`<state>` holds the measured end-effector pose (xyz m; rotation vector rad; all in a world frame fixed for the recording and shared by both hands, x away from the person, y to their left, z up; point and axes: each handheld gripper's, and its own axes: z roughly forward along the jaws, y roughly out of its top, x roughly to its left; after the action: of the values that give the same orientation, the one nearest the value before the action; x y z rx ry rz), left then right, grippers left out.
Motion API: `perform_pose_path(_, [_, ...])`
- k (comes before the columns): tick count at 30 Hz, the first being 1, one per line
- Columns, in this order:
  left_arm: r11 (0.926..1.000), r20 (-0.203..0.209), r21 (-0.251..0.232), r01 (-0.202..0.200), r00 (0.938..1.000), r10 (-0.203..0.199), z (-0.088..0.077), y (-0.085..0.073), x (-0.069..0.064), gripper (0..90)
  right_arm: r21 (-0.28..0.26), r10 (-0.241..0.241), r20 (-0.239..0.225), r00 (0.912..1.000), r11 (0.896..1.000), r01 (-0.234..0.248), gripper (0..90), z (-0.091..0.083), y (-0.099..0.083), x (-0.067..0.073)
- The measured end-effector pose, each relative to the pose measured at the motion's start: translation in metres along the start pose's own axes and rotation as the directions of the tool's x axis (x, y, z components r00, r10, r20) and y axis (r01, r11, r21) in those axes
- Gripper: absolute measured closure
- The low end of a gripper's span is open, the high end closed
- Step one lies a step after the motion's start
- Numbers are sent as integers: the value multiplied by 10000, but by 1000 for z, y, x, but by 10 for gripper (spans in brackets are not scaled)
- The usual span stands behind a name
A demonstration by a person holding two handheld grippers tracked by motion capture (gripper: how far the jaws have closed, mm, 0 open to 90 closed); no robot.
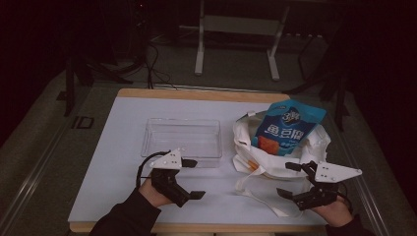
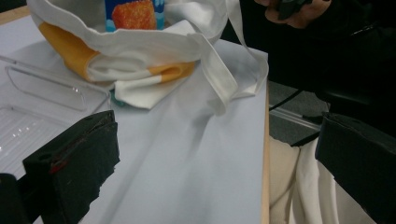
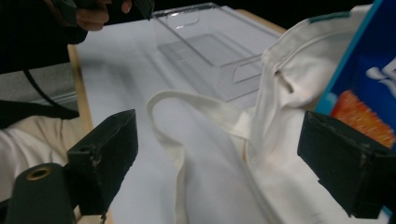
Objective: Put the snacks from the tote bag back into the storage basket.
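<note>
Both claws are spread wide and hold nothing. The left claw [image 1: 193, 178] hovers just before the clear plastic tray [image 1: 181, 138]. The right claw [image 1: 289, 180] is at the white tote bag [image 1: 275, 155], where a blue snack packet [image 1: 287, 125] stands, on the bench [image 1: 118, 162].

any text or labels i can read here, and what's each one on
"ID": dark letters on the floor left of the table.
"3" with a smaller mark beside it, too blurred to read: top of the blue snack bag standing in the white tote bag.
Large white characters across the snack bag's middle: Chinese script, too blurred to read with certainty.
Clear plastic tray: no text visible.
Left gripper and right gripper: no readable marking.
</note>
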<state>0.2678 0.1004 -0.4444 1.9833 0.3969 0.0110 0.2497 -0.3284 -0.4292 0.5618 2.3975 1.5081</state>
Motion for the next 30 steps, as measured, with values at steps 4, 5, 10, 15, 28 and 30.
perform_pose_path(4, [9999, 166, -74, -128, 9998, 129, 7, 11, 2, 0, -138, -76, 31, 10000, 9999, 76, 119, -6, 4, -3])
perform_pose_path(5, [9998, 216, -93, -190, 9996, 192, 9, 15, 2, 0, -130, -109, 21, 9999, 9999, 109, 119, -7, 6, -3])
perform_pose_path(10, [9977, 226, -179, -658, 9975, 662, 19, 36, 5, 0, -411, -223, 111, 9997, 9989, 227, 120, -15, 14, -8])
perform_pose_path(15, [9941, 301, -129, -1075, 9937, 1078, 31, 56, 5, 0, -532, -395, 249, 9989, 9977, 408, 129, -20, 20, -11])
perform_pose_path(28, [9862, 321, -483, -1583, 9866, 1599, 59, 96, 17, 0, -601, -431, 589, 9973, 9971, 466, 137, -30, 24, -27])
perform_pose_path(30, [9839, 265, -595, -1683, 9851, 1701, 65, 103, 21, 0, -577, -554, 690, 9961, 9966, 594, 146, -31, 24, -30])
